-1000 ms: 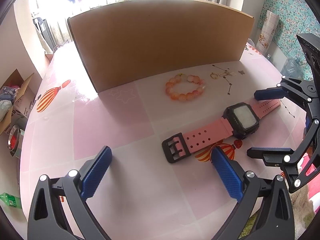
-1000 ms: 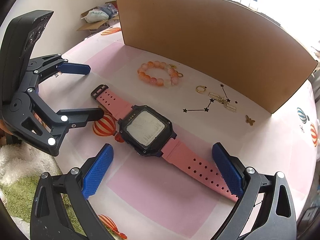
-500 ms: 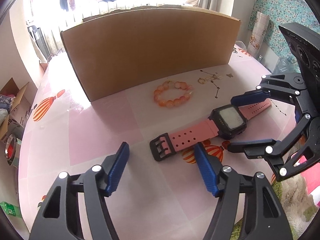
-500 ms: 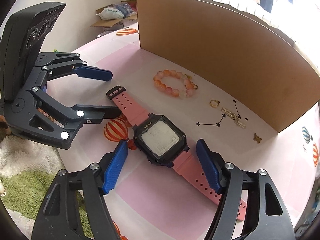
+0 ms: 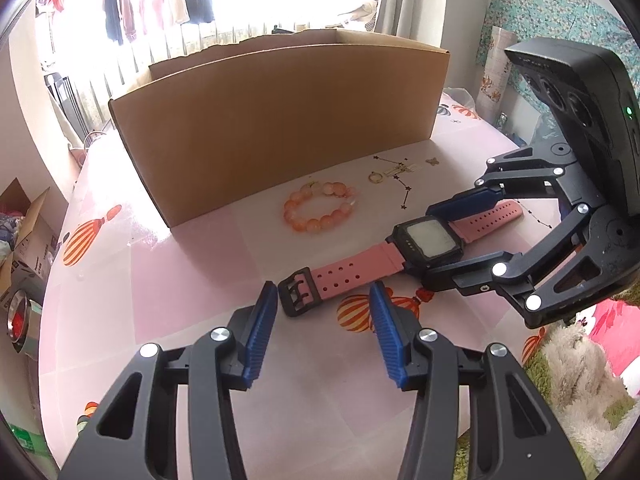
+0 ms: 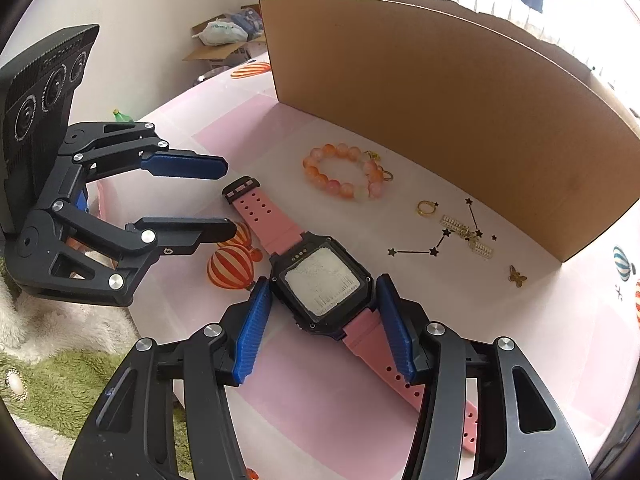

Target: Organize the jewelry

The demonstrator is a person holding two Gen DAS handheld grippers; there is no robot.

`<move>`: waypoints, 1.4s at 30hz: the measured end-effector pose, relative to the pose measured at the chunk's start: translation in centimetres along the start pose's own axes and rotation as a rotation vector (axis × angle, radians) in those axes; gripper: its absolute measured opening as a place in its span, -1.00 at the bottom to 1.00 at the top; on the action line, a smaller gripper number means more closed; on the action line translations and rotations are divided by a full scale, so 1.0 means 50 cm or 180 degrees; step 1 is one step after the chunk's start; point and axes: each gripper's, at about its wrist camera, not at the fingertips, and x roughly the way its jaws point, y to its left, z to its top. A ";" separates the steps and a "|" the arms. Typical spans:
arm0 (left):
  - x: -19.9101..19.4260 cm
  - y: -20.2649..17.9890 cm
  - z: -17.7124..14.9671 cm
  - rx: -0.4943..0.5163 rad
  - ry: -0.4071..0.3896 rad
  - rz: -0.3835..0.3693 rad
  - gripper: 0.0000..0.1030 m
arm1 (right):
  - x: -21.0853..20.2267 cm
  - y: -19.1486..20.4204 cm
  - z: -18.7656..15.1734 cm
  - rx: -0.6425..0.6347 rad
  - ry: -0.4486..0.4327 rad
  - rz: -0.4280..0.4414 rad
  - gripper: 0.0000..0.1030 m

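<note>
Your right gripper [image 6: 322, 308] sits over the watch [image 6: 326, 286] with its jaws closing — the black case lies between the blue pads [image 6: 394, 332], which flank it closely on both sides; whether they press on it yet, you cannot tell from either view. Your left gripper [image 5: 322, 320] points at the buckle end of the pink strap, jaws closing too. The buckle [image 5: 296, 291] lies just ahead of the fingertips, roughly in line with the gap, and nothing is gripped.

The watch lies flat on the table [image 5: 192, 280], strap stretched out straight, near the table's front edge, where a green rug [image 6: 52, 376] shows below. Its face is up, partly over a printed balloon [image 6: 232, 268].

Farther in, toward the box [image 5: 288, 120] that stands across the back of the table, lies the bracelet [image 5: 318, 210] — orange and pink beads, apart from the watch. Beside it, along the foot of the box wall, lie a gold ring [image 6: 425, 208], two small comb-like gold pieces [image 6: 466, 234] on the printed star pattern, and a butterfly charm [image 6: 518, 275] near the box's corner. All of them rest on the table, outside the box.
</note>
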 end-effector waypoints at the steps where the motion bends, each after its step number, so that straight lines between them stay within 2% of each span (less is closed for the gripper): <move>1: -0.001 -0.002 -0.001 0.0026 -0.0011 0.0006 -0.09 | -0.001 -0.004 0.002 0.0011 0.0011 0.0023 -0.02; 12: -0.020 -0.030 -0.014 0.0275 -0.0068 0.0069 -0.09 | -0.010 -0.054 0.011 0.0275 0.0103 0.0427 -0.04; 22: 0.005 -0.051 -0.010 0.0563 0.0097 0.0278 -0.09 | -0.010 -0.057 0.020 0.0367 0.0163 0.0547 -0.04; 27: 0.013 -0.058 -0.005 0.0662 0.0075 0.0315 -0.09 | -0.010 -0.069 0.021 0.0460 0.0185 0.0690 -0.04; 33: 0.027 -0.079 0.006 0.0963 -0.0010 0.0452 -0.09 | -0.018 -0.071 0.018 0.0459 0.0225 0.0755 -0.04; 36: 0.037 -0.081 0.013 0.0999 -0.0027 0.0420 -0.10 | -0.015 -0.076 0.021 0.0476 0.0250 0.0799 -0.04; 42: 0.051 -0.070 0.033 0.0844 0.0056 0.0261 -0.53 | -0.017 -0.092 0.022 0.0595 0.0268 0.0905 -0.10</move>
